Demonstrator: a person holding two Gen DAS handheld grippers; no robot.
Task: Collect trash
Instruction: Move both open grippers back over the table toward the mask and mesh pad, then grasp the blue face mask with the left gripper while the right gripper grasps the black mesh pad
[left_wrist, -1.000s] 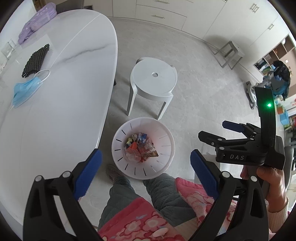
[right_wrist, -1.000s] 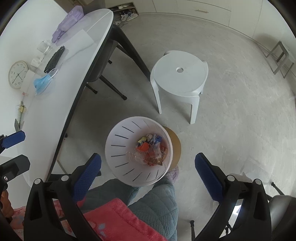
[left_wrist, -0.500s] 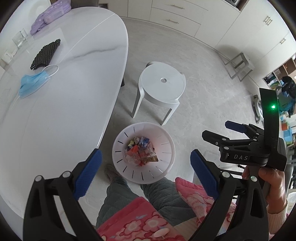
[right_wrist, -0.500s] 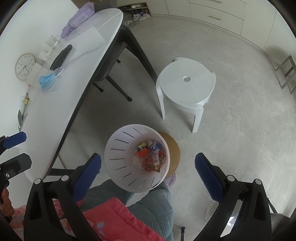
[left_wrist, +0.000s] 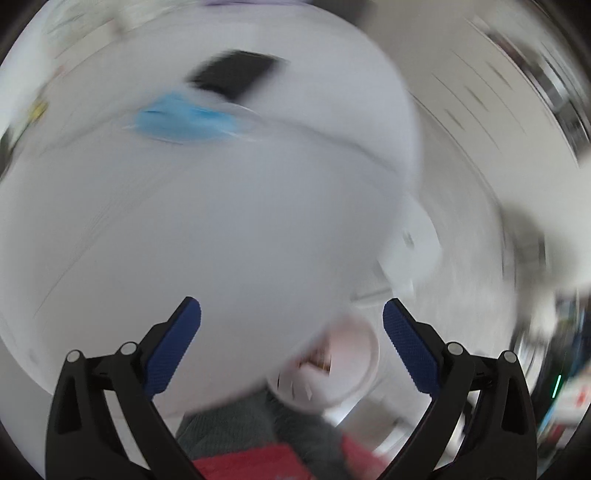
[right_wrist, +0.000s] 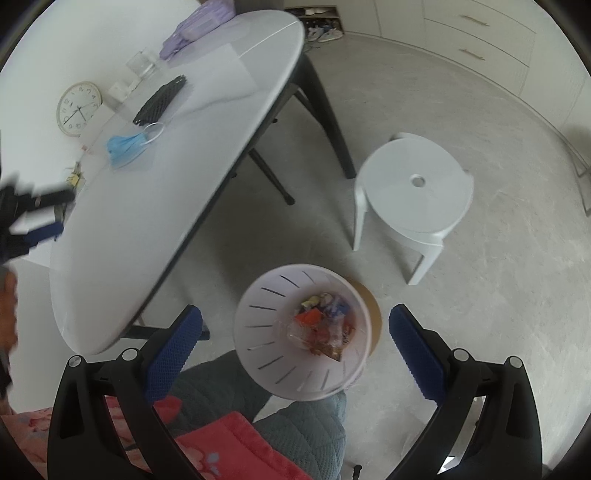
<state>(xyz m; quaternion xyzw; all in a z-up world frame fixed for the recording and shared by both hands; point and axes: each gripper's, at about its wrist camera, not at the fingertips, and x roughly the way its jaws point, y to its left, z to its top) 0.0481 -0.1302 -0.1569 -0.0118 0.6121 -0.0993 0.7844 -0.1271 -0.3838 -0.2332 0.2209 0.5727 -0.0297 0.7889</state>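
Observation:
A white slotted trash bin (right_wrist: 301, 334) stands on the floor beside the person's knees, holding several colourful wrappers (right_wrist: 323, 323). A blue face mask (right_wrist: 125, 146) lies on the white oval table (right_wrist: 184, 177); in the blurred left wrist view the mask (left_wrist: 184, 120) sits far ahead. My left gripper (left_wrist: 291, 343) is open and empty over the table (left_wrist: 203, 229), with the bin (left_wrist: 332, 369) at its lower right. It also shows blurred at the left edge as the left gripper (right_wrist: 33, 218). My right gripper (right_wrist: 295, 347) hangs open and empty above the bin.
On the table lie a black mesh item (right_wrist: 160, 99), a wall clock (right_wrist: 79, 109), a glass (right_wrist: 142, 66), a purple bag (right_wrist: 199, 26) and paper. A white plastic stool (right_wrist: 415, 188) stands on the floor right of the table. Cabinets line the far wall.
My left gripper has swung fast leftward from above the bin to over the table, blurring its view. The right gripper has shifted slightly, staying above the bin. Both stay open.

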